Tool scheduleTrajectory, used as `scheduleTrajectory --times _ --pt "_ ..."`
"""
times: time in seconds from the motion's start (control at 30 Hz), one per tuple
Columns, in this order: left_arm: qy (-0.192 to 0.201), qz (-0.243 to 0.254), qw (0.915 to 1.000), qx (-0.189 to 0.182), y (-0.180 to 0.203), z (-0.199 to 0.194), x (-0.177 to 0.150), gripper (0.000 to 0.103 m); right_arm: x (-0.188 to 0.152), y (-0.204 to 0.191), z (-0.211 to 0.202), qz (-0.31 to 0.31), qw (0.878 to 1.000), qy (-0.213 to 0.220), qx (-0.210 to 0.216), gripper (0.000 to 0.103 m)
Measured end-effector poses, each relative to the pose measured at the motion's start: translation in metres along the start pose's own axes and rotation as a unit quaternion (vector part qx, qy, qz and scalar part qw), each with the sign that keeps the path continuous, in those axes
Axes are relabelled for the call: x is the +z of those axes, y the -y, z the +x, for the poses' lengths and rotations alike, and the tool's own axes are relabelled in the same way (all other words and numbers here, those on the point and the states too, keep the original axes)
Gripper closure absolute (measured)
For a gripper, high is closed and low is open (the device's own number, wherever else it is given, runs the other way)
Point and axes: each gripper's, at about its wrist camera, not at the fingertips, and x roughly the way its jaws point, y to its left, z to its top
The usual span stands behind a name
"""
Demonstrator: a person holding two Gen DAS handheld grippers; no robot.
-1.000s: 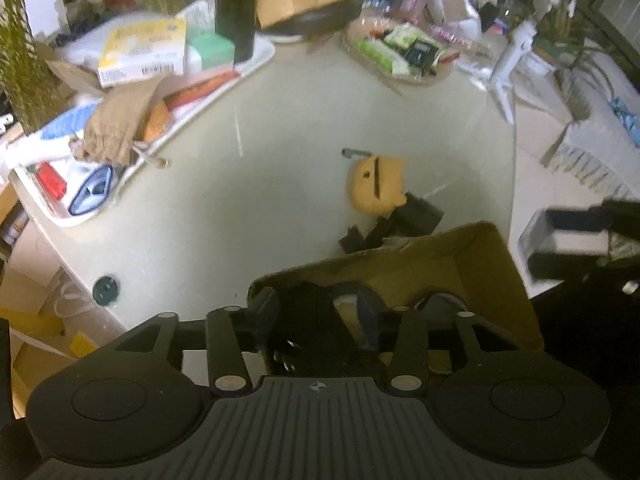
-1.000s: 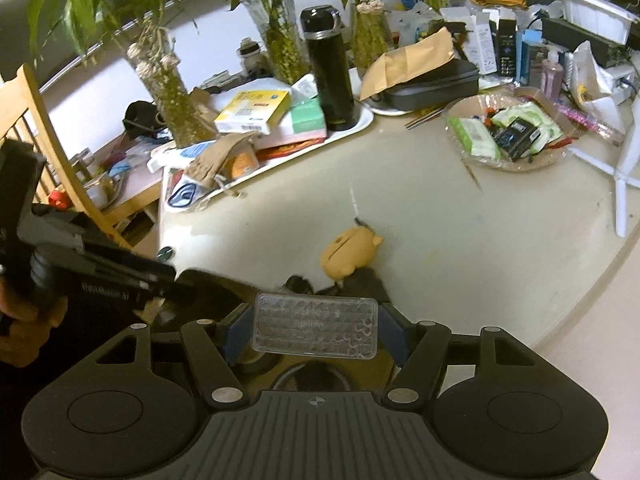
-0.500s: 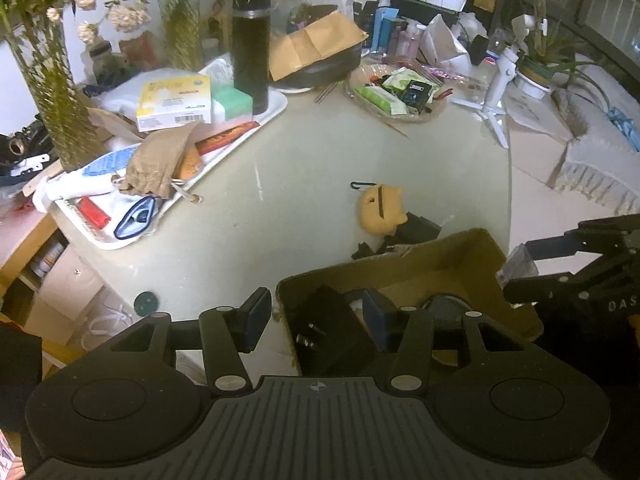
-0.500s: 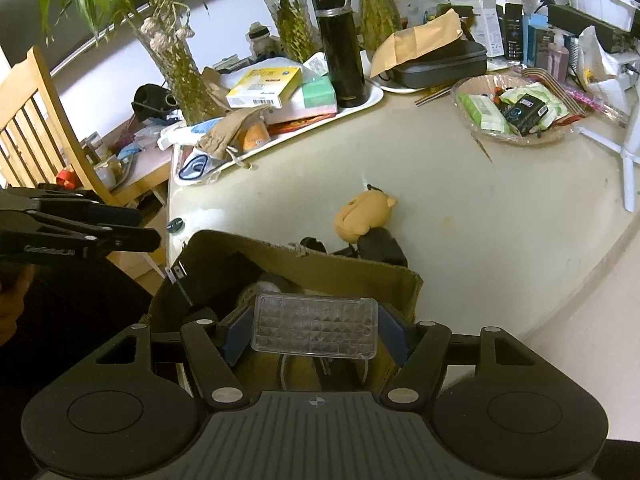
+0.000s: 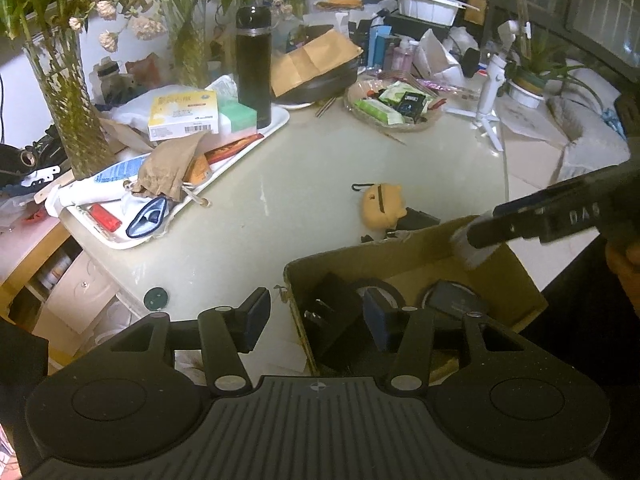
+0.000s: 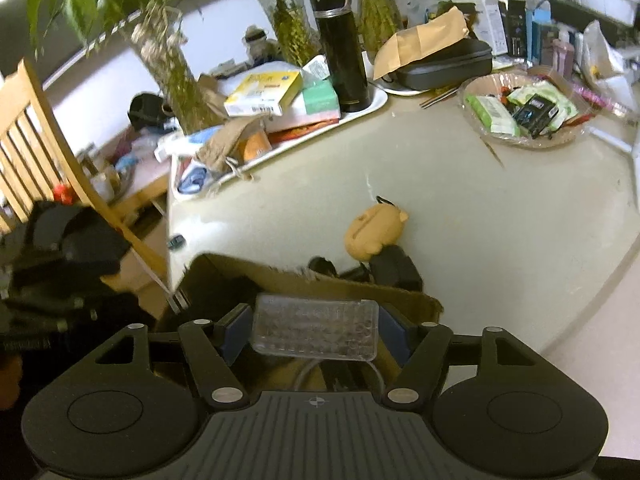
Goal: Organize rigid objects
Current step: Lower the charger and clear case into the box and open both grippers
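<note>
A brown cardboard box (image 5: 404, 250) stands at the table's near edge with black items inside, among them a black block (image 5: 334, 320) and a round black item (image 5: 452, 300). My left gripper (image 5: 316, 322) is open and empty over the box's left wall. My right gripper (image 6: 315, 330) is shut on a clear plastic case (image 6: 316, 330) and holds it above the box (image 6: 352, 290); it also shows in the left wrist view (image 5: 476, 246). A yellow pig-shaped case (image 5: 380, 204) and a black item (image 6: 394, 270) lie on the table behind the box.
A white tray (image 5: 256, 140) with boxes, a paper bag and a black flask (image 5: 254, 68) stands at the back left. A bowl of packets (image 5: 394, 106) sits at the back. A wooden chair (image 6: 44, 152) stands left of the table (image 5: 304, 168).
Both grippers have risen and pulled back from the box. The left gripper has opened wider. The right gripper still holds the clear case.
</note>
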Motion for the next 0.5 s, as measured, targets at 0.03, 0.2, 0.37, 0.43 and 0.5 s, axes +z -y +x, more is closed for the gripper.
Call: scheduleTrajectory --times 0.03,0.2,0.37,0.43,0.5 --pt "0.003 -0.002 1.0 0.0 -0.001 -0.001 -0.001 0.048 0.0 0.001 -0.001 0.005 1.0 0.005 -0.001 0.014" --pt "0.01 -0.008 0.9999 -0.001 -0.003 -0.004 -0.006 0.036 -0.003 0.002 -0.003 0.001 1.0 0.011 -0.017 0.005" --pt "0.004 -0.007 1.0 -0.006 -0.003 -0.002 -0.007 0.036 -0.011 0.008 -0.006 0.003 1.0 0.006 -0.029 0.0" --pt "0.005 -0.009 0.9999 -0.009 -0.002 -0.002 -0.007 0.036 -0.014 0.011 -0.007 0.004 0.999 0.004 -0.036 0.0" --pt "0.005 -0.013 0.9998 -0.012 -0.002 -0.001 -0.007 0.036 -0.018 0.012 -0.008 0.0 0.999 0.0 -0.044 0.0"
